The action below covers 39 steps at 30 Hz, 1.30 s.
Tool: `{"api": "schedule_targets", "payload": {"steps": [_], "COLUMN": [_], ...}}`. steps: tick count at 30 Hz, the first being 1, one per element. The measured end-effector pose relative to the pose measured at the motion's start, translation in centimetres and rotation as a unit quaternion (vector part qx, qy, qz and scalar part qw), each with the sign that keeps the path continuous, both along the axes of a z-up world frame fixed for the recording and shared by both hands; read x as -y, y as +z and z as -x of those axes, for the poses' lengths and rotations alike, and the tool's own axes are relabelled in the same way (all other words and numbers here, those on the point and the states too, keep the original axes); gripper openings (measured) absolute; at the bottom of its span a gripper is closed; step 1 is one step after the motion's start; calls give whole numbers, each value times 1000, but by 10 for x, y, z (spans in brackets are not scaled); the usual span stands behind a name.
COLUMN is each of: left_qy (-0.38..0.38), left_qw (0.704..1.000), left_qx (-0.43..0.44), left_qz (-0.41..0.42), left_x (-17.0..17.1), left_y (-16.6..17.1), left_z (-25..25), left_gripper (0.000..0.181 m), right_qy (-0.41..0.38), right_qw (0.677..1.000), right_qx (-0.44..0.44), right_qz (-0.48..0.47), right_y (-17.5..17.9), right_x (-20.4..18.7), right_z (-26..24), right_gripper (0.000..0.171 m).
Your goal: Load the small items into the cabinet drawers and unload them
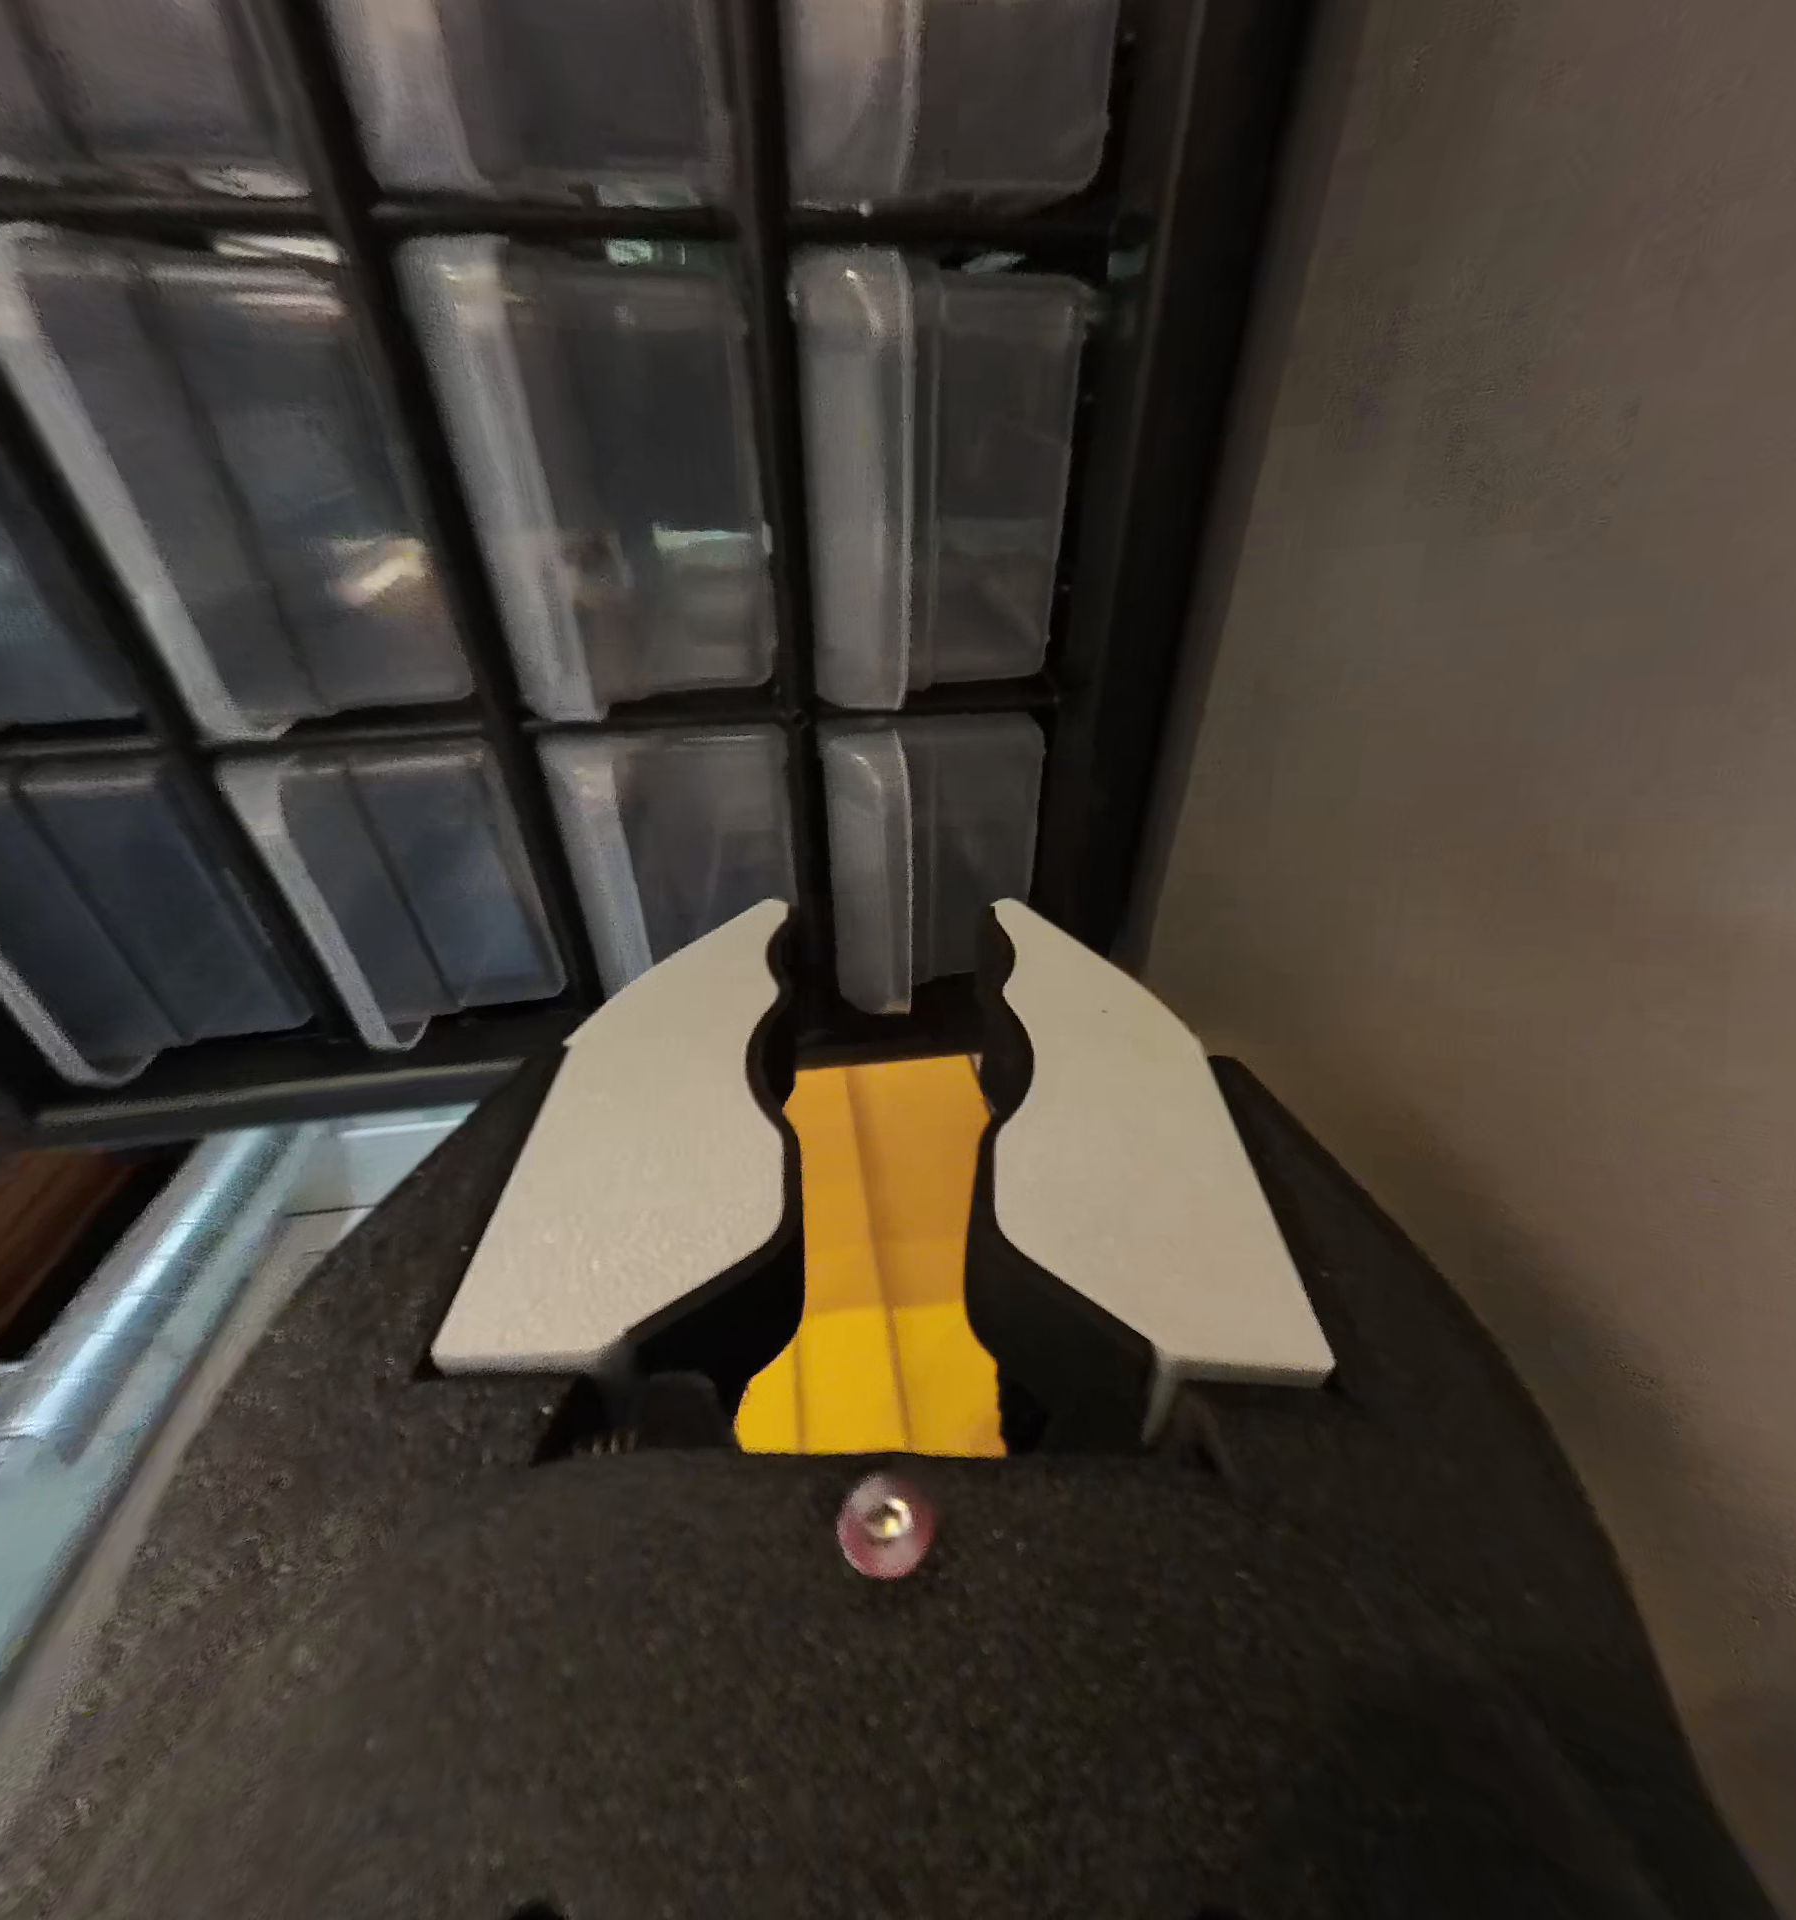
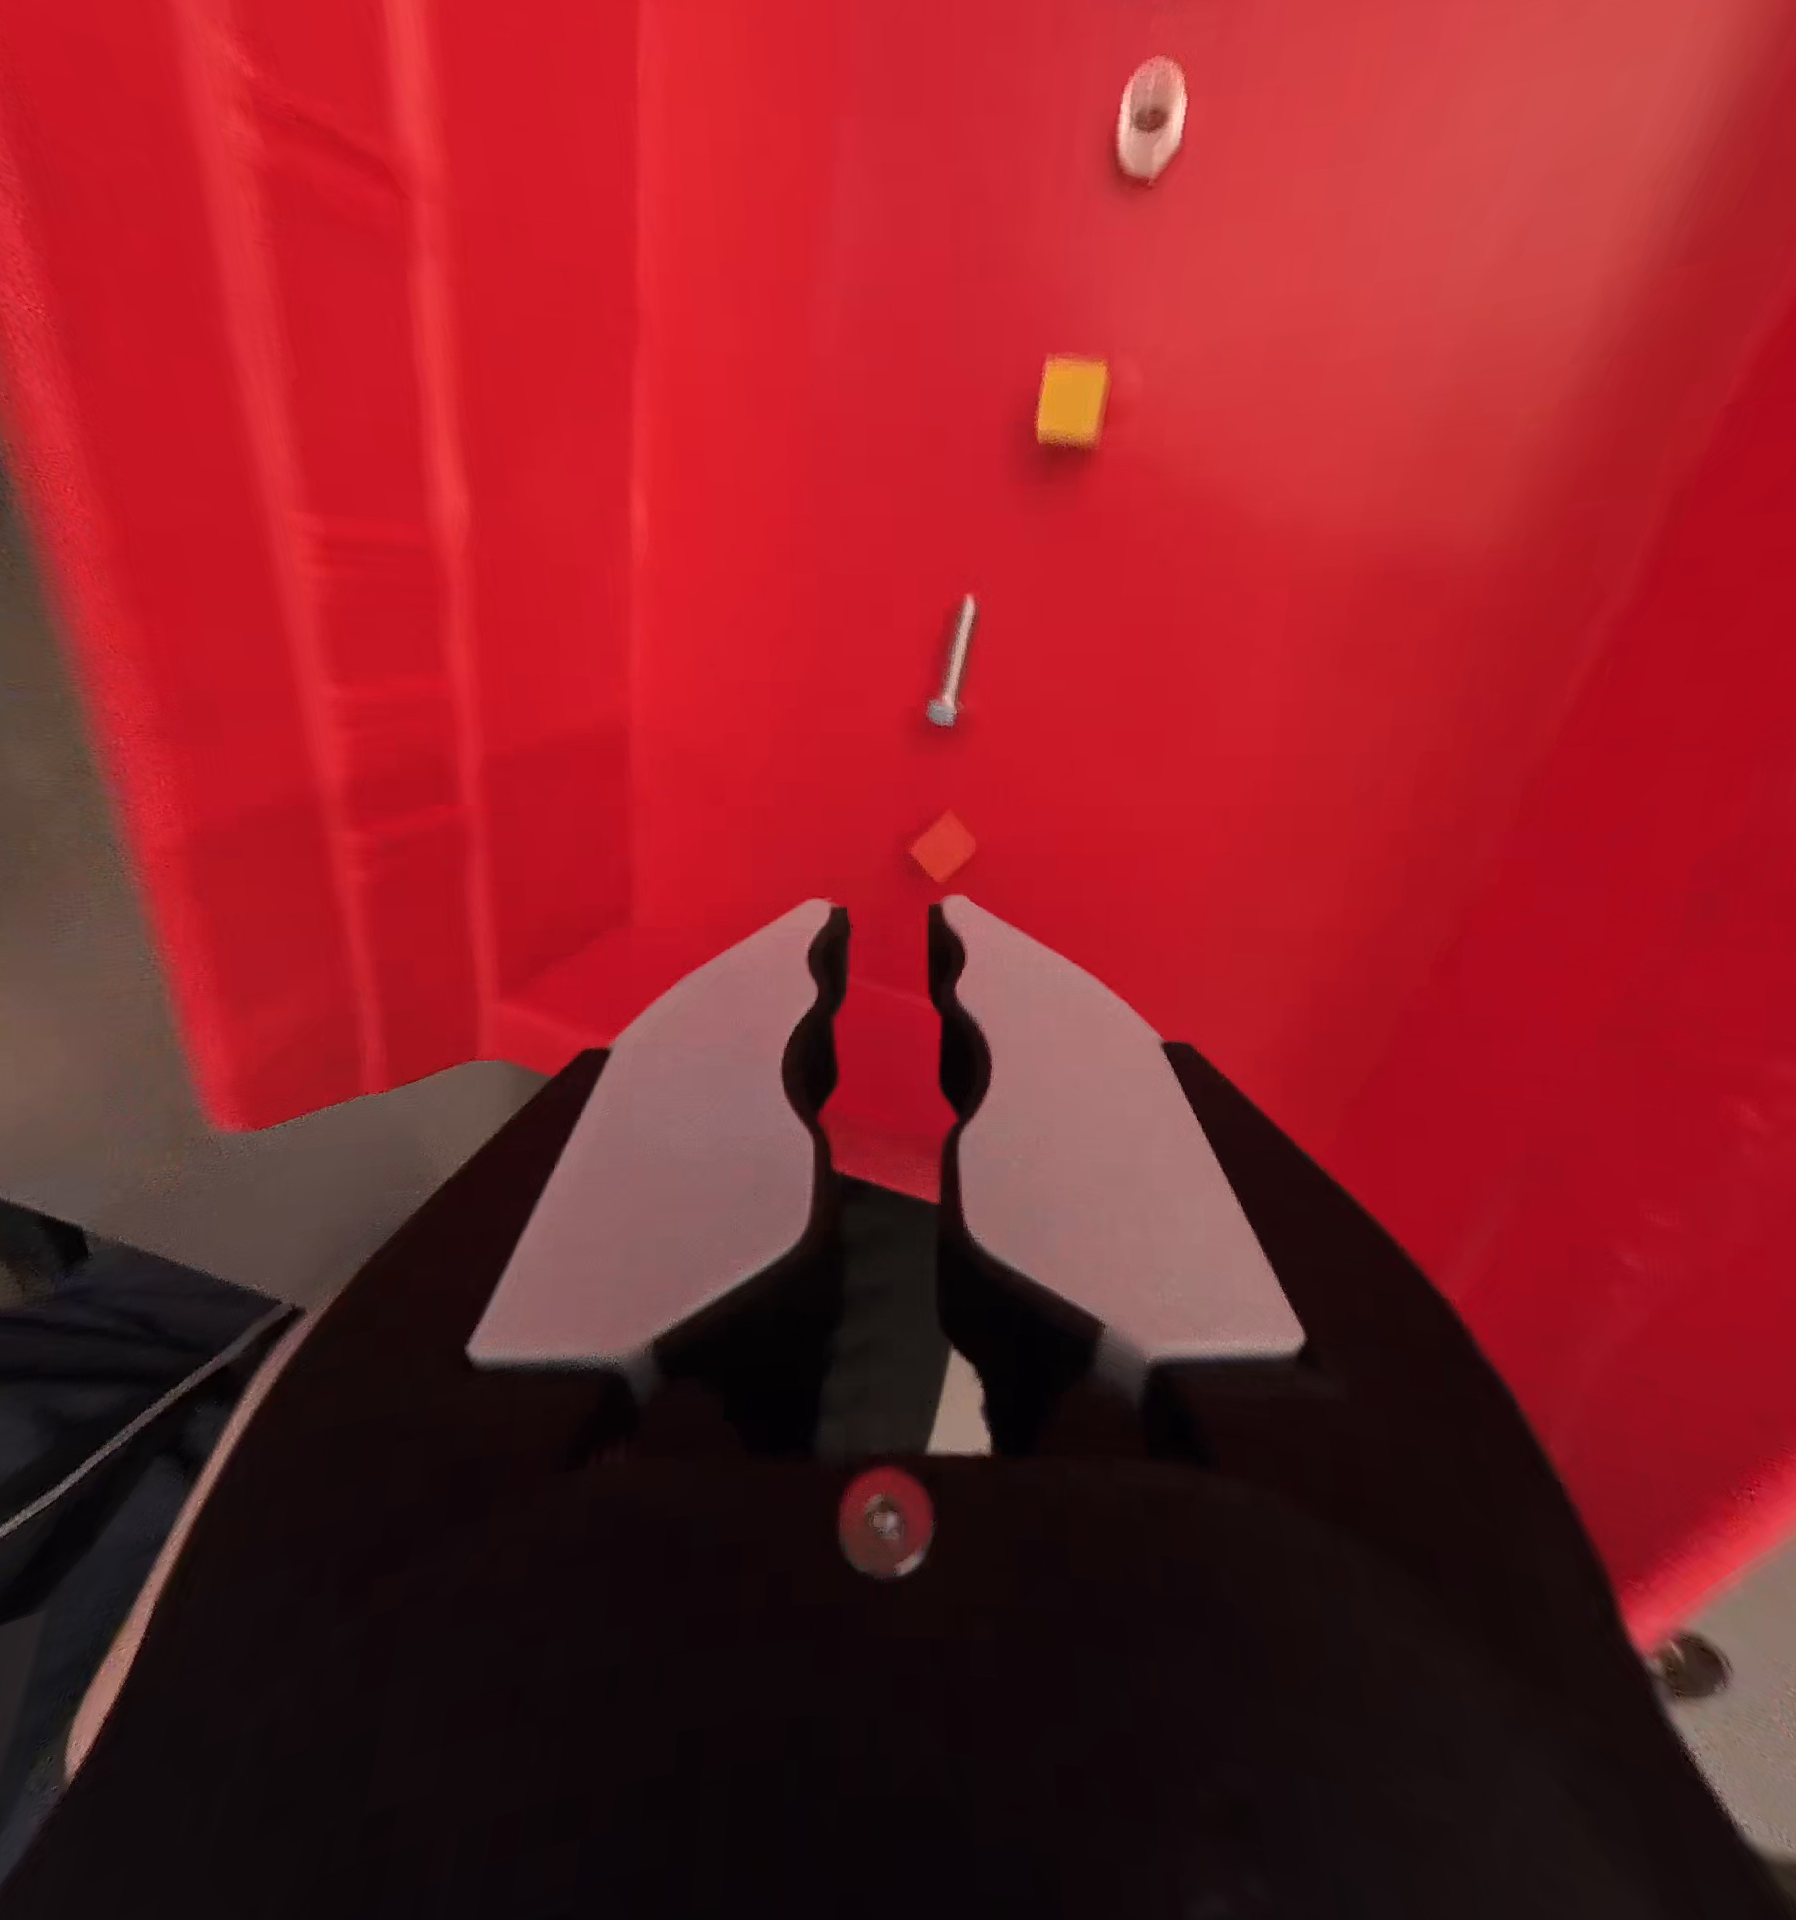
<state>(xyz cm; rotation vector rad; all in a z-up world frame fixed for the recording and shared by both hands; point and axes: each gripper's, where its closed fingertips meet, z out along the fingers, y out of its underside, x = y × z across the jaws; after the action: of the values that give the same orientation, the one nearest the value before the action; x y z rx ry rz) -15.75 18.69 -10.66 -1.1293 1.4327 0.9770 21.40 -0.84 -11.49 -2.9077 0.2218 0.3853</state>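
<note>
Cabinet drawers: we see a grid of translucent grey drawers in a black frame filling the upper left and centre of the left wrist view, tilted in frame. All visible fronts look pushed in; contents too blurred to call.

Left gripper points at the bottom-right drawer, at the cabinet's right edge next to a beige wall. Its jaws stand apart. That drawer's handle lip sits in the gap between the tips; we can't tell if either tip touches it. A yellow-orange surface shows through the gap lower down, beneath the fingers. A metallic rail runs along the lower left.

Right gripper hovers over a red tray, angled down and forward. Jaws are parted by a narrow gap, nothing between them.

Small items lie on the tray in a rough line above the tips, well apart from each other:
- orange-red square piece, just beyond the tips
- silver bolt, mid frame
- yellow block, farther up
- pale oval piece with a hole, near the top edge

Dark fabric shows at the lower left.
</note>
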Motion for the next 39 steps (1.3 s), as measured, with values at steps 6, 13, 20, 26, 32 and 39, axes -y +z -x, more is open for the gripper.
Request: {"api": "schedule_targets", "payload": {"steps": [6, 13, 20, 26, 32, 39], "left_qy": [-45, -52, -12, -2, 4, -12], "left_qw": [978, 982, 983, 987, 991, 985], "left_qx": [177, 155, 154, 130, 105, 143], "left_qz": [102, 94, 103, 95, 84, 91], "left_x": [36, 26, 4, -2, -1, 17], "left_y": [20, 8, -1, -5, -8, 1], "left_z": [-3, -11, -8, -9, -9, 6], "left_gripper": [34, 19, 13, 18, 22, 22], "right_qy": [-76, -83, -92, -72, -64, -63], "right_qw": [938, 775, 794, 806, 807, 769], "right_qx": [68, 17, 36, 55, 66, 77], "right_qz": [-330, -627, -600, -585, -583, -632], "right_y": [124, 232, 221, 219, 221, 249], "right_x": [-37, -23, -27, -34, -37, -22], "right_z": [-39, -34, -39, -30, -24, -16], "right_gripper": [15, 21, 21, 21, 21, 21]}}
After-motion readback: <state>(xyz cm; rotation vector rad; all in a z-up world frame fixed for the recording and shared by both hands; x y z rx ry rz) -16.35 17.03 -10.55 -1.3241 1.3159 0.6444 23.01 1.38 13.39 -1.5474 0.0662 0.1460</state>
